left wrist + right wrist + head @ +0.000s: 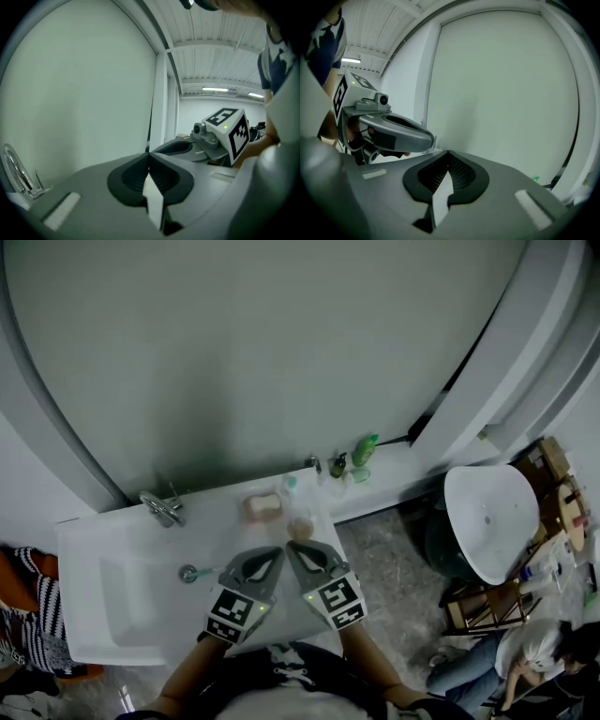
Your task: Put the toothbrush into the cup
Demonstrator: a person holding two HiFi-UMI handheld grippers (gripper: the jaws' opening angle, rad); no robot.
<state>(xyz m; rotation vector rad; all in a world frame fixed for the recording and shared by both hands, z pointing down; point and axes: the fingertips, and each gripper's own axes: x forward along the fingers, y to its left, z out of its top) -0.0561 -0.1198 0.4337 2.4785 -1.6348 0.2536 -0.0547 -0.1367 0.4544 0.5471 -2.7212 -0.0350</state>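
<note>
L hand-held gripper [277, 552] & R hand-held gripper [292, 548] are hovering side by side over white bench [80, 542], tips nearly touching; both sitting w/ jaws fully together, gripping nothing; faucet [161, 509] standing further left.

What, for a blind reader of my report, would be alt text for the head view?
The left tool and right tool, both shut, are held side by side above a white sink counter. A tap stands behind the basin, a green bottle farther back.
</note>
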